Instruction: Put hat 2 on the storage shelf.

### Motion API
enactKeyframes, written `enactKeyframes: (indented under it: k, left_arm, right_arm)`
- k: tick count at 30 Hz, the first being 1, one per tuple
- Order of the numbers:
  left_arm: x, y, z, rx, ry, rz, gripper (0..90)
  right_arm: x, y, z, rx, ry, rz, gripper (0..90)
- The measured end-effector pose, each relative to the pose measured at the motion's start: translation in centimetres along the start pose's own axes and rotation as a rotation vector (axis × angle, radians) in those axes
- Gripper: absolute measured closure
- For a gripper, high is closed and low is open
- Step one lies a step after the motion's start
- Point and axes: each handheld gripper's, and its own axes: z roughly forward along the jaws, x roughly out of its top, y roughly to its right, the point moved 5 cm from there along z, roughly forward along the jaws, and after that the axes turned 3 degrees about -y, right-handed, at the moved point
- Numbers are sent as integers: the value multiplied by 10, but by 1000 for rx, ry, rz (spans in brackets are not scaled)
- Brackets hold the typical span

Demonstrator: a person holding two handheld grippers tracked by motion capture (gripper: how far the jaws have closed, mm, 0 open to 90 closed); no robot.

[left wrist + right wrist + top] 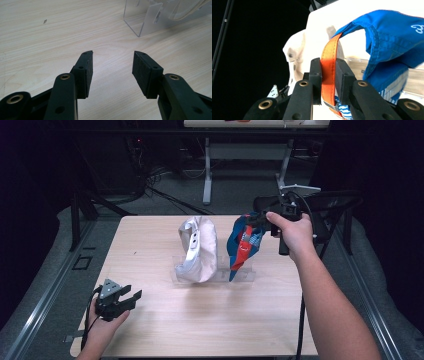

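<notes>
A blue cap (243, 245) with an orange strap (329, 53) hangs over the right end of a clear plastic rack (245, 275). My right gripper (254, 220) is shut on that orange strap, with both pads pressed flat against it (328, 63); the blue cloth (392, 37) drapes to the right of the jaws. A white cap (197, 250) stands upright in the rack's left part (294, 55). My left gripper (131, 299) rests low over the table's front left corner, open, with nothing between its fingers (112, 62).
The wooden table (150, 335) has bare surface in front of the rack. A corner of the rack (147, 22) lies ahead and to the right of the left jaws. Table legs and cables stand on the floor beyond the far edge.
</notes>
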Motion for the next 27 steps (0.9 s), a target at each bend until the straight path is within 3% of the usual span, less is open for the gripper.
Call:
enactKeyframes:
  k: [9, 13, 16, 20, 23, 27]
  left_arm:
    - [0, 0, 0, -1, -2, -2, 515]
    - [0, -1, 0, 0, -2, -4, 516]
    - [0, 0, 0, 0, -1, -2, 516]
    - [0, 0, 0, 1, -2, -3, 515]
    - [0, 0, 0, 1, -1, -3, 515]
    - [0, 0, 0, 1, -4, 3, 512]
  right_arm:
    - [-7, 14, 4, -43, -8, 7, 765]
    - [-11, 17, 0, -67, -4, -8, 694]
    - [-14, 21, -4, -118, 26, -33, 651]
    - [-20, 28, -10, -150, 47, -63, 600]
    - [-28, 33, -13, -221, 59, -117, 568]
    - [-40, 38, -15, -270, 68, -171, 544]
